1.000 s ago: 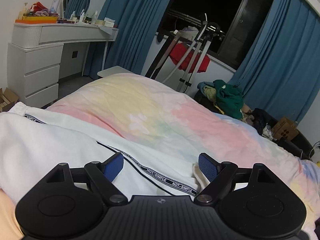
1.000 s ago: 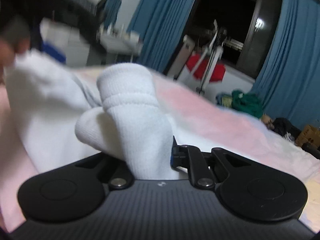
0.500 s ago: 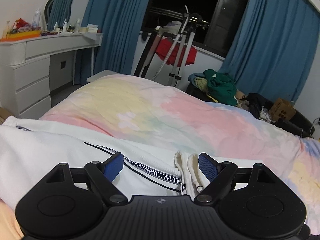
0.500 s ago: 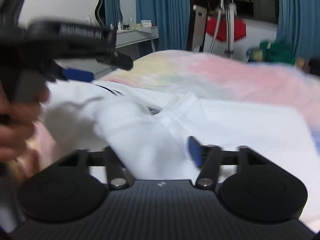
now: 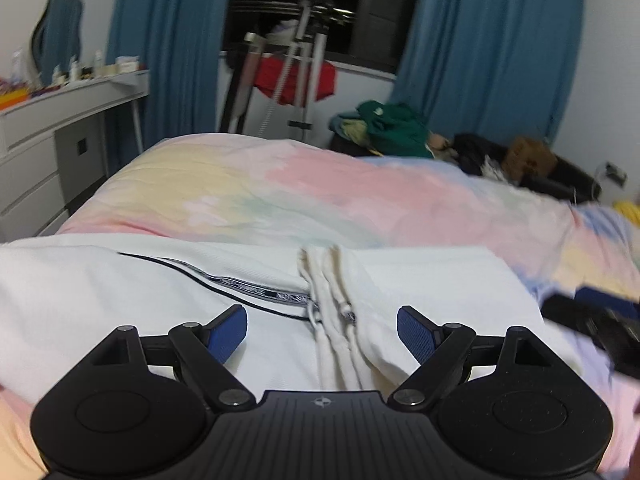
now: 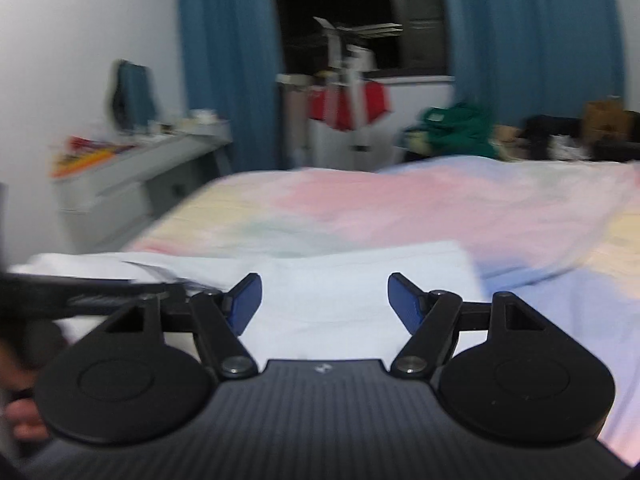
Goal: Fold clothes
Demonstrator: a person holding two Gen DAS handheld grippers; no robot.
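The left gripper (image 5: 322,326) hovers wide and empty over the white sweatpants (image 5: 160,300), lying flat at six o'clock on the pastel duvet (image 5: 320,184). The right gripper (image 6: 325,300), jaws opening, holds nothing. One fold looks laid; further folds likely remain.

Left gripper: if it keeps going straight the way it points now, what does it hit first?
Most likely the white garment on the bed, around its drawstring. The left gripper is open, nothing between its pads, and the cloth fills the view just ahead. Depth is uncertain.
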